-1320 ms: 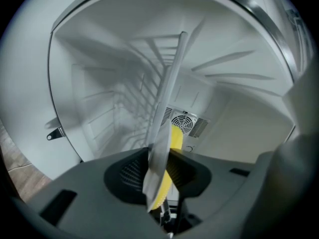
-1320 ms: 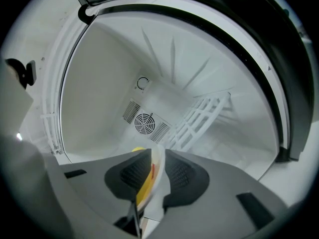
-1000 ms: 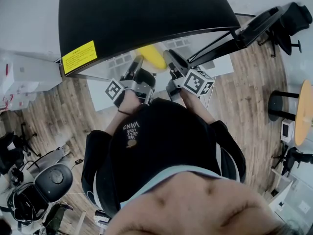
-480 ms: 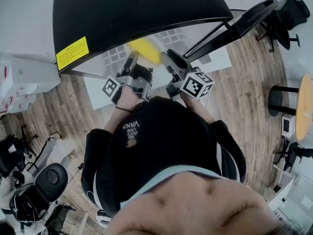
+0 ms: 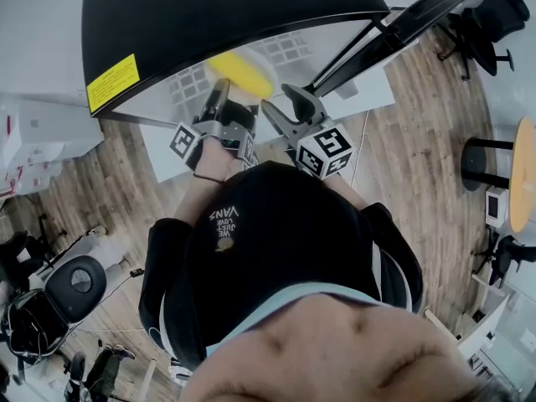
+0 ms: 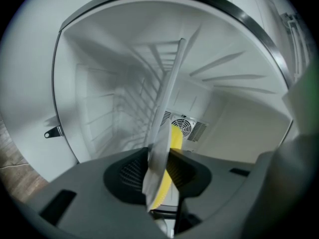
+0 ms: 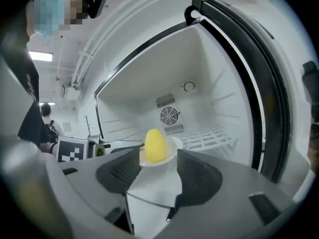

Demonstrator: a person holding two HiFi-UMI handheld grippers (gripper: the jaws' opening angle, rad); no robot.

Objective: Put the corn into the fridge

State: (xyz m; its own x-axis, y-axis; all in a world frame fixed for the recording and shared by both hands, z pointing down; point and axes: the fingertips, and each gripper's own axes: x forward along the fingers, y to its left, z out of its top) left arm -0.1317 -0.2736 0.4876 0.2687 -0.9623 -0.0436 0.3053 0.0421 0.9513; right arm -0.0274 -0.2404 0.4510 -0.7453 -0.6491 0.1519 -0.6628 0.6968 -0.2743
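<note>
Head view: one fridge (image 5: 209, 15) with its door open, one corn (image 5: 241, 74) on one white plate (image 5: 266, 64) just inside the white compartment, above a wire shelf (image 5: 293, 48). Two tongs reach in, the left gripper (image 5: 219, 90) at the plate's near-left edge and the right gripper (image 5: 283, 100) beside it. The corn's long axis runs across the opening, left to right and slightly down in the picture; I cannot tell which end is the tip. Left gripper view: the picture is rolled, so the plate (image 6: 164, 113) shows edge-on and upright, its rim clenched between this gripper's (image 6: 158, 168) jaws, with the corn (image 6: 175, 136) on its right face. One round fan grille (image 6: 182, 126) sits on the back wall. Right gripper view: this gripper's (image 7: 157, 166) jaws are opening and stand wide, released, the plate (image 7: 169, 156) between them without the pads pressing. The single corn (image 7: 155, 145) lies on it, narrower end upward in the picture
</note>
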